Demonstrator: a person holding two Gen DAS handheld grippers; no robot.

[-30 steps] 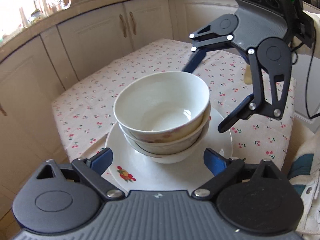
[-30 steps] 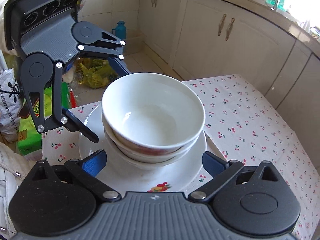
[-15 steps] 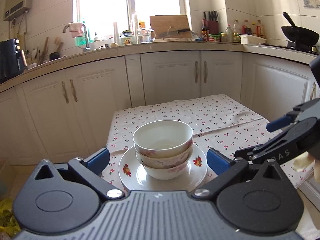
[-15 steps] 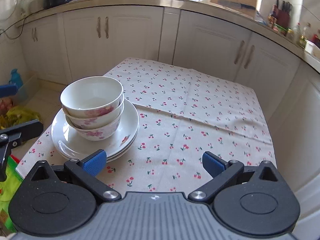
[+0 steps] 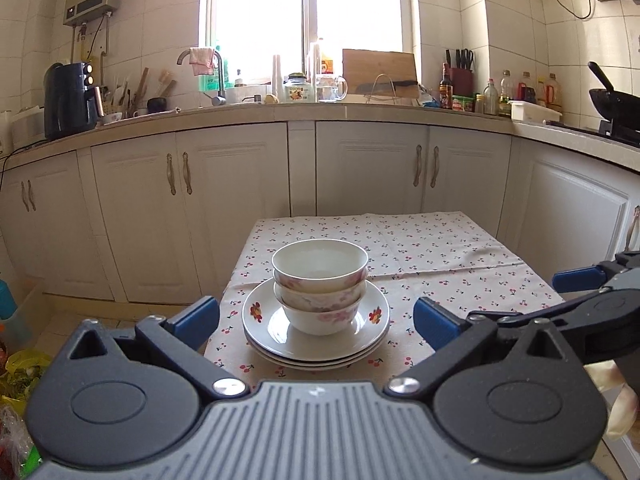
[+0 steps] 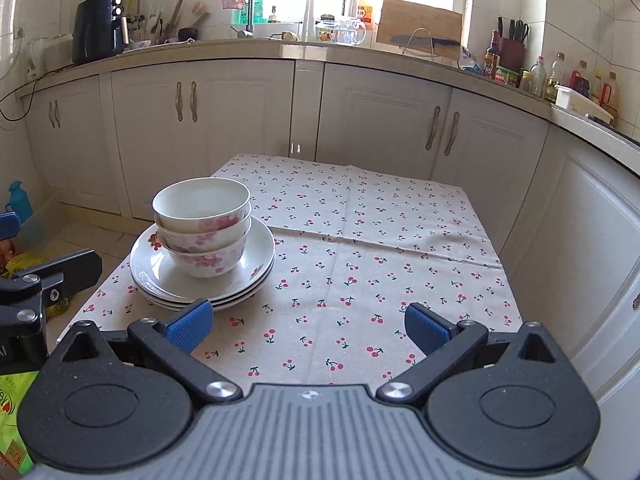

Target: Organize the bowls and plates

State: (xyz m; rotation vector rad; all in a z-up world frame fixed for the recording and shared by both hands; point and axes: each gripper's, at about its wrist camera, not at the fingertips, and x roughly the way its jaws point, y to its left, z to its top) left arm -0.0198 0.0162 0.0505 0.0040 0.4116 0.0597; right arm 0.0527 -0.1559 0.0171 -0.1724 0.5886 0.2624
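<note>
3 bowls [image 5: 319,285] are sitting nested on 3 stacked plates [image 5: 316,344] at the counter's [image 6: 400,248] left edge. Both grippers, left [image 5: 316,318] and right [image 6: 306,326], are hanging released, grasping nothing. Stacking appears complete; next move is likely withdrawal.

Take the cherry-printed cloth-covered table [image 5: 440,256] as your anchor. Behind it you see cream cabinet doors with curved metal handles [image 5: 224,200] under a beige stone countertop [image 5: 320,111]. Up on that countertop, far left of the table, stands a black air fryer [image 5: 70,98]; straight behind leans a wooden cutting board [image 5: 378,70]; far right sits a black wok [image 5: 614,100].
</note>
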